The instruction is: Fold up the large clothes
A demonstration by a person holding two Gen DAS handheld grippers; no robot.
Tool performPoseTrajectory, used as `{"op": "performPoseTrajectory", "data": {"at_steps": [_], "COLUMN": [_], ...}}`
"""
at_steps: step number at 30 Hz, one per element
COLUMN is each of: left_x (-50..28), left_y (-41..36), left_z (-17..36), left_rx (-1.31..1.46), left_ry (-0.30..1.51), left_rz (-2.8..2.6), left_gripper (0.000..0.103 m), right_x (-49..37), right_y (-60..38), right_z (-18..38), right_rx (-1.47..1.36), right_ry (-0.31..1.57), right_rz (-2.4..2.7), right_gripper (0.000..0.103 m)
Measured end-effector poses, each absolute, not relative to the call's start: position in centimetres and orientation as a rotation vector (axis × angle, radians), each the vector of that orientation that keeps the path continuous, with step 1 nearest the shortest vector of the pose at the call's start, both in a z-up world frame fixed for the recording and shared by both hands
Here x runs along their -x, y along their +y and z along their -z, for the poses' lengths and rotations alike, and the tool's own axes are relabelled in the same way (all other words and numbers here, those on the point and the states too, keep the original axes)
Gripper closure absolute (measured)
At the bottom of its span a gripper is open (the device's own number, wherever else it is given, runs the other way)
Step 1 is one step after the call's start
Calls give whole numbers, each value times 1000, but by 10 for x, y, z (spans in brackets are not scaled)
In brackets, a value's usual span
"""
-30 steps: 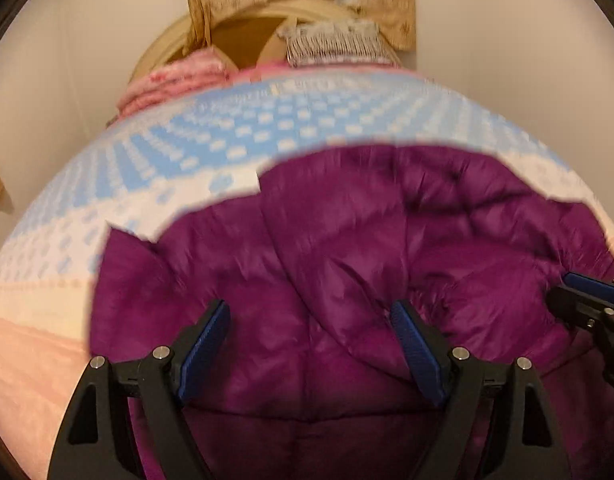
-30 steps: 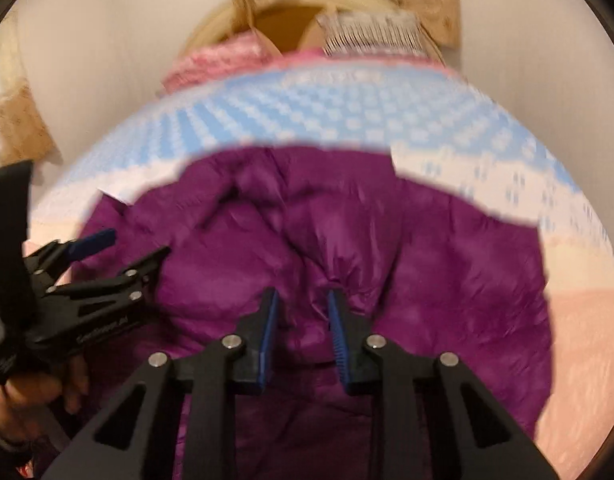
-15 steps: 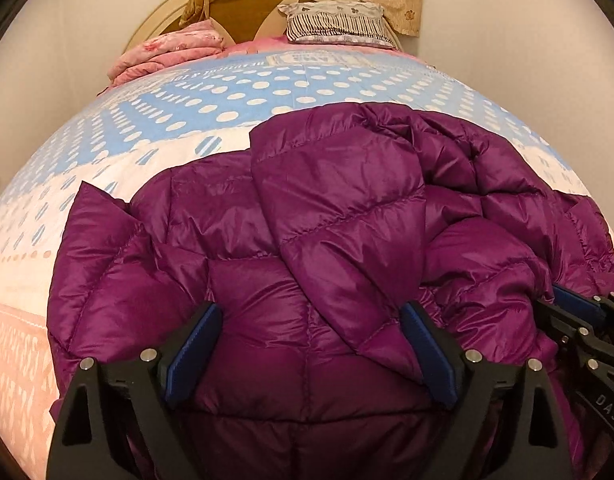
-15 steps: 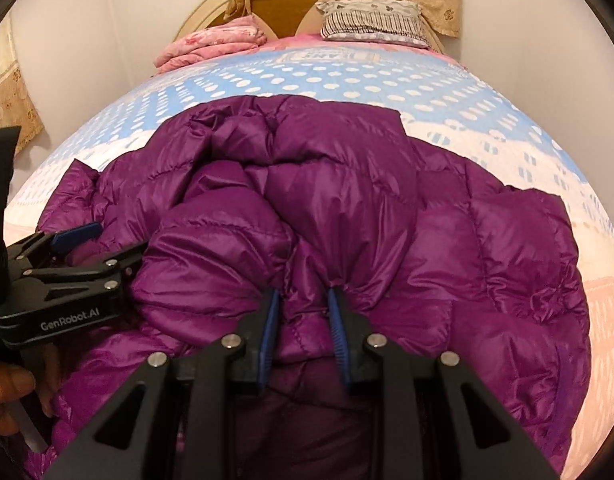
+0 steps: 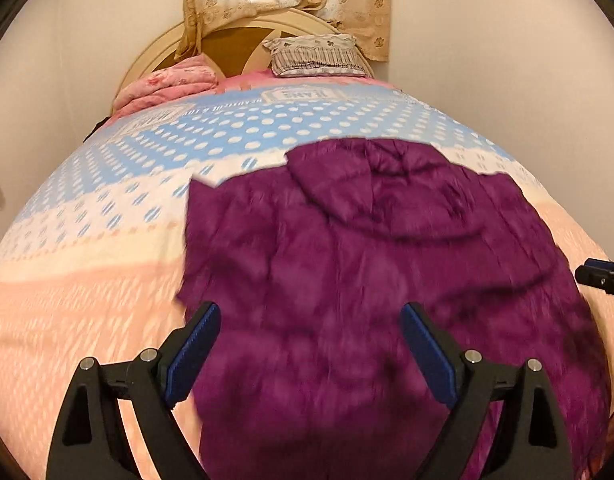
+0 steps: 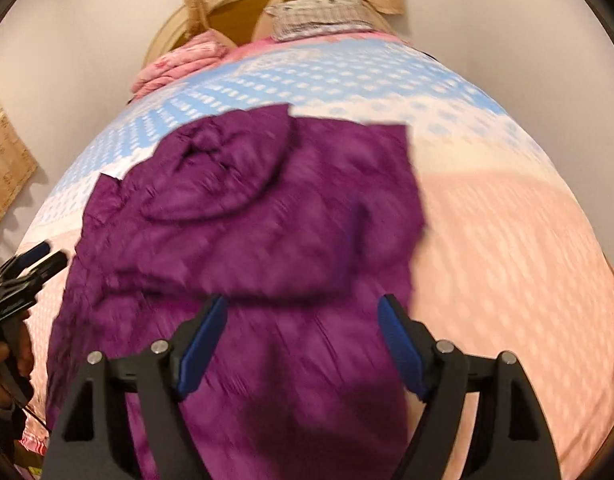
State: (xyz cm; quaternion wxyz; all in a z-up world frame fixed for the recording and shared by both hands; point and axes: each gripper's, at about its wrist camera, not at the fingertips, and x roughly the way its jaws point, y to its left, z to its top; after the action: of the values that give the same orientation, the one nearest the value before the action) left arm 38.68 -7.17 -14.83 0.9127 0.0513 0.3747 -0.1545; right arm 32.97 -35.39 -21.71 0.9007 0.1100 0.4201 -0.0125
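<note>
- And the right hand-held gripper (image 6: 303, 344) lets go! Half a second ago it pinches a puffy fold of the purple down jacket (image 5: 387, 280); now its jaws have just been opening and stand wide, nothing pressed between the pads, only jacket fabric seen beyond the gap.
- The left hand-held gripper (image 5: 307, 352) is released too, jaws spread, empty, with the jacket lying under it.
- Both views have pulled back: the jacket filled the frame before, now it sits smaller and flatter on the bed (image 5: 87, 320).
- Where is it? Spread across the pink end of the bedspread, hood (image 6: 223, 168) toward 12 o'clock, pointing at the pillow (image 5: 315, 56); the hem runs off toward 6 o'clock.
- In the right wrist view the left tool shows at 9 o'clock, just off the jacket's edge.
- My read: the laying-out is done, and the first real fold likely comes next. Frames are blurred, so seams stay unclear.
</note>
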Motion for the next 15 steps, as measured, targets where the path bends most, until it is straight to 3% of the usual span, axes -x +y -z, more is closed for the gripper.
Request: {"op": "performPoseTrajectory", "data": {"at_steps": [15], "left_x": [-285], "left_y": [-8], "left_z": [195], "left_rx": [-84], "left_ry": [829], "left_rz": [198], "left_gripper": [12], "right_x": [-238], "right_y": [-344], "right_z": [260], "right_rx": [-186], "right_ry": [881], "right_rz": [100], "right_gripper": [17]}}
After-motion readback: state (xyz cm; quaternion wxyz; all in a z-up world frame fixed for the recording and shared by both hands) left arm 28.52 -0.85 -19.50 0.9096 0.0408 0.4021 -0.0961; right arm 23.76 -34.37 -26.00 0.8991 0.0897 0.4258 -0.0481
